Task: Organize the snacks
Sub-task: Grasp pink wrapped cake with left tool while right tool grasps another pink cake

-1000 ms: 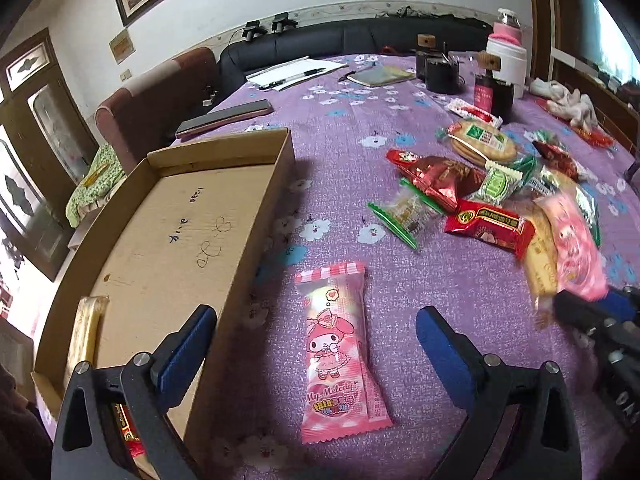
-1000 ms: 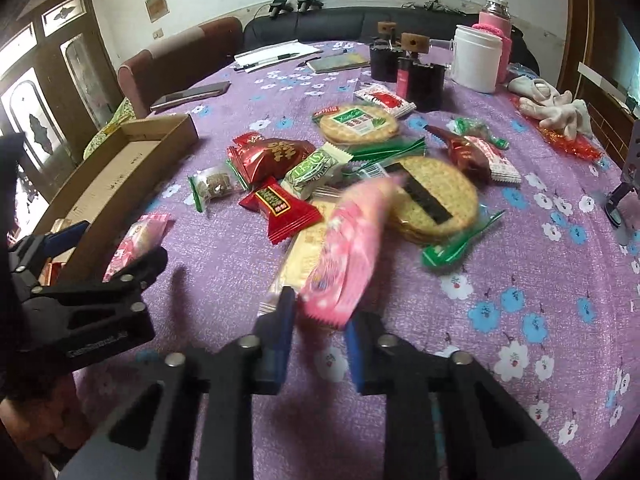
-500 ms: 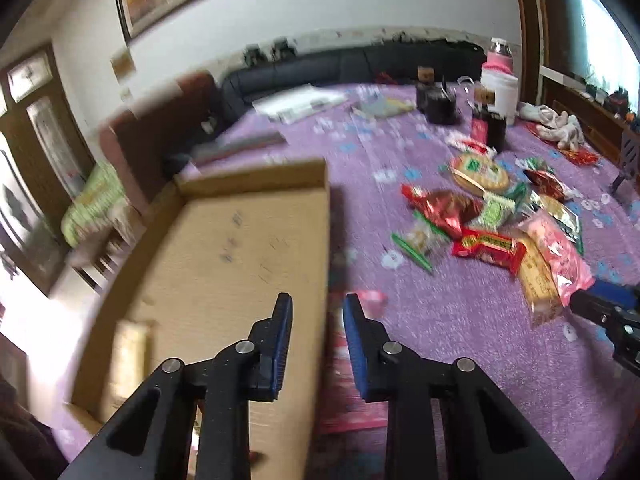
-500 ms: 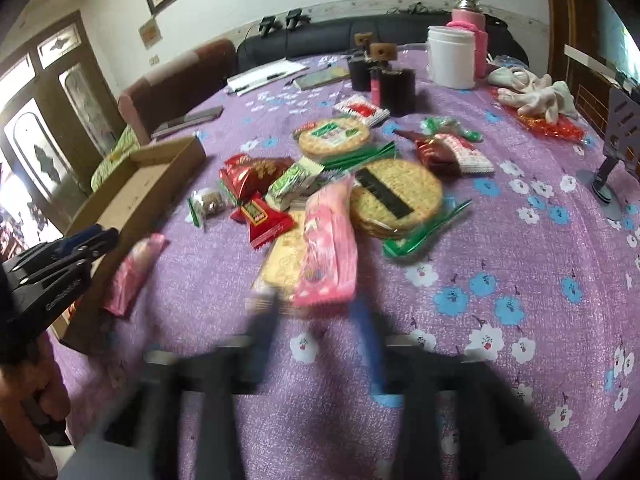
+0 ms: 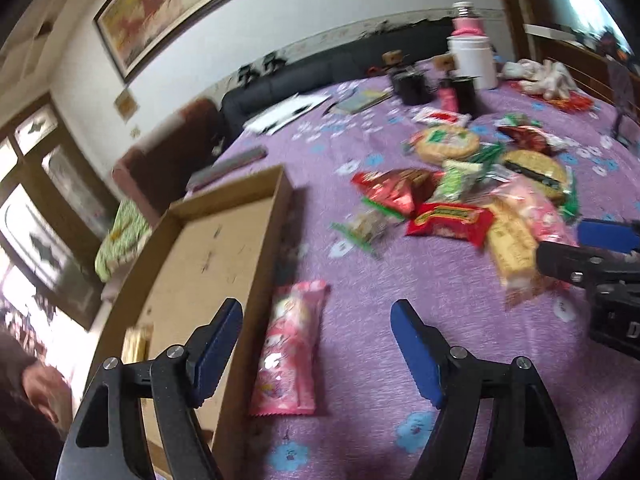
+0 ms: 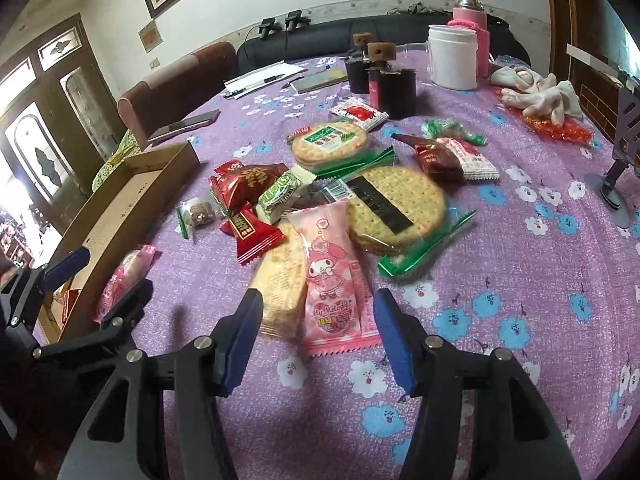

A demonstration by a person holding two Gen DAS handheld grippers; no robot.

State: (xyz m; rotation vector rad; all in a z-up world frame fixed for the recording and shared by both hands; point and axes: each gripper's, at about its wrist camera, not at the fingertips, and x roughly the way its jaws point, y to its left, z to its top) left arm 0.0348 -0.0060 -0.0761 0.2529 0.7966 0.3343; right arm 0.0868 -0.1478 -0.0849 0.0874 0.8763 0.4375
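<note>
Nearest, the left gripper [image 5: 316, 344] is seen with its jaws opening wide; a pink packet [image 5: 290, 350] lies flat on the purple tablecloth [image 5: 372, 284] between them, untouched by either pad and just beside the wall of the cardboard box [image 5: 280, 196]. Nothing is held. The right gripper [image 6: 318, 332] is parted about halfway, with a second pink packet [image 6: 334, 280] lying in its gap, apparently released, one edge overlapping a pale cracker pack [image 6: 282, 276]. Further out, the snack pile [image 6: 320, 184] is spread loosely: red sachets, green-wrapped pieces and round crackers in clear wrap. Beyond it stand dark cups [image 6: 396, 88] and a white jar [image 6: 454, 56].

Several slips can be foreseen. If the left jaws are closed as they stand, the box wall may be pinched together with the packet, since one finger sits over the box side. The slick wrapper could be squeezed out sideways. On the right, the cracker pack may be caught along with the pink packet because the two overlap, and brittle crackers could be crushed by a firm grip.
</note>
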